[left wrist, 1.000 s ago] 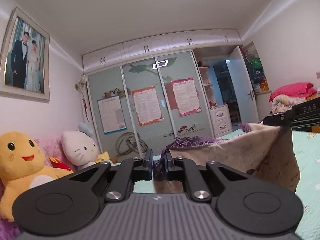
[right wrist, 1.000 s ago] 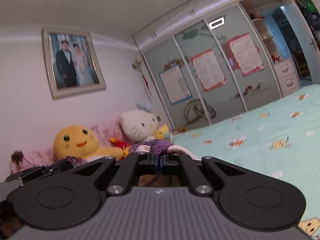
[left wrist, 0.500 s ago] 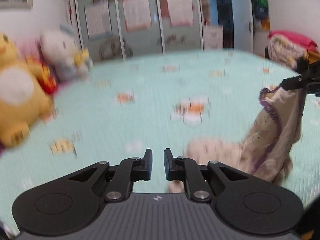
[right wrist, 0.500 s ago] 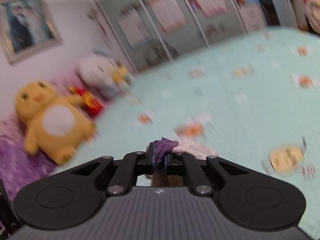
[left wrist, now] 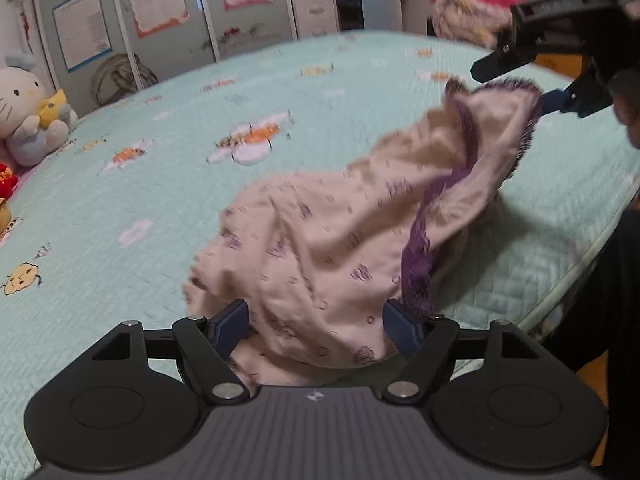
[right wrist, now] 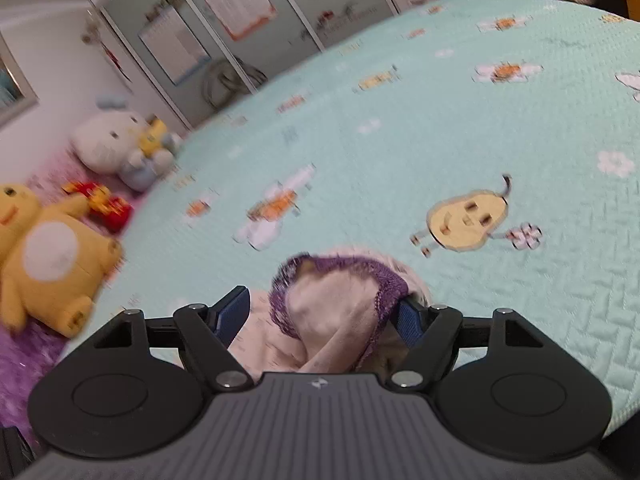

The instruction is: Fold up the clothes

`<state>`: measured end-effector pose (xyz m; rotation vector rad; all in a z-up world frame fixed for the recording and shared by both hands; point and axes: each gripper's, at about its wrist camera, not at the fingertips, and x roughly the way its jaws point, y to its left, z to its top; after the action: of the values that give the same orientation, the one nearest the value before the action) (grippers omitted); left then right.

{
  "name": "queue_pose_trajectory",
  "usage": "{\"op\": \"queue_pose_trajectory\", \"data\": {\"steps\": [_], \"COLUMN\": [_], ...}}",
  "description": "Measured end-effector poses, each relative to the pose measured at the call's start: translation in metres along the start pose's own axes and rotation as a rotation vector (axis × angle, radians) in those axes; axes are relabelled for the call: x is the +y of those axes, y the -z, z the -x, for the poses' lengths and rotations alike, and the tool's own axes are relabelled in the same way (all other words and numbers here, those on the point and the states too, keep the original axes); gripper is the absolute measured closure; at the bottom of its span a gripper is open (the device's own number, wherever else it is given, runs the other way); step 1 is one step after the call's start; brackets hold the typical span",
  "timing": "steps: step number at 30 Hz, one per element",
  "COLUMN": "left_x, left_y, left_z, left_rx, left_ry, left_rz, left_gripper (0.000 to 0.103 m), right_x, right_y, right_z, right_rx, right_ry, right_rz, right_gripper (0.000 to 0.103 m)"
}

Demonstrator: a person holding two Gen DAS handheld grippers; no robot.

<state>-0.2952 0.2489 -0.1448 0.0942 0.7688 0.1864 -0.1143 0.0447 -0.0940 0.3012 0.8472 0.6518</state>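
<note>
Bed [left wrist: 120, 184] | our left gripper [left wrist: 316, 322], right gripper [right wrist: 324, 314] opening, garment [left wrist: 340, 240] loose between spread fingers | risk: cloth snags a finger, bunches instead of lying flat

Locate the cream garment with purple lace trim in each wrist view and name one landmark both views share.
Left wrist view: the cream garment with purple lace trim spreads from bottom centre up toward the upper right, over the mint quilted bedspread.
Right wrist view: the garment bunches at bottom centre.
Shared landmark: the white cat plush toy, at the left in both.
</note>
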Motion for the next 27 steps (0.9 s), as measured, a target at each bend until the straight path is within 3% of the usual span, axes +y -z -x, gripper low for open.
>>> {"op": "queue_pose_trajectory", "data": {"steps": [2,3,4,5,6,7,11,21,24,27], "left_x": [-0.004,-0.006,-0.006,-0.004,-0.002,0.003,0.027,0.083,0.092,0.097], "left_y": [-0.001,-0.002,-0.003,-0.005,-0.008,-0.011,-0.030,-0.103,-0.124,-0.122], "left_z": [-0.010,-0.014,-0.014,-0.015,-0.014,-0.010,0.026,0.168,0.181,0.162], "left_rx": [0.010,0.015,0.018,0.025,0.025,0.008,-0.126,-0.532,-0.558,-0.507], "left_ry": [0.009,0.014,0.019,0.023,0.029,0.035,-0.004,-0.197,-0.240,-0.249], "left_rz": [0.011,0.017,0.025,0.034,0.044,0.060,0.126,0.162,0.141,0.153], "left_gripper": [0.028,0.038,0.061,0.073,0.087,0.092,0.094,0.096,0.096,0.096], "right_x": [-0.002,-0.002,-0.002,-0.001,-0.001,0.000,0.012,0.072,0.099,0.118], "right_y": [0.007,0.012,0.016,0.019,0.022,0.024,0.019,-0.026,-0.037,-0.044], "right_z": [-0.013,-0.018,-0.023,-0.028,-0.032,-0.033,-0.013,0.073,0.086,0.079], "right_rx": [0.042,0.058,0.068,0.080,0.102,0.118,0.053,-0.187,-0.239,-0.253], "right_ry": [0.014,0.017,0.027,0.031,0.028,0.025,-0.003,-0.286,-0.352,-0.352], "right_rz": [0.002,0.009,0.017,0.028,0.040,0.047,0.086,0.102,0.147,0.207], "right_gripper": [0.028,0.030,0.042,0.070,0.089,0.101,0.102,0.101,0.102,0.102]}}
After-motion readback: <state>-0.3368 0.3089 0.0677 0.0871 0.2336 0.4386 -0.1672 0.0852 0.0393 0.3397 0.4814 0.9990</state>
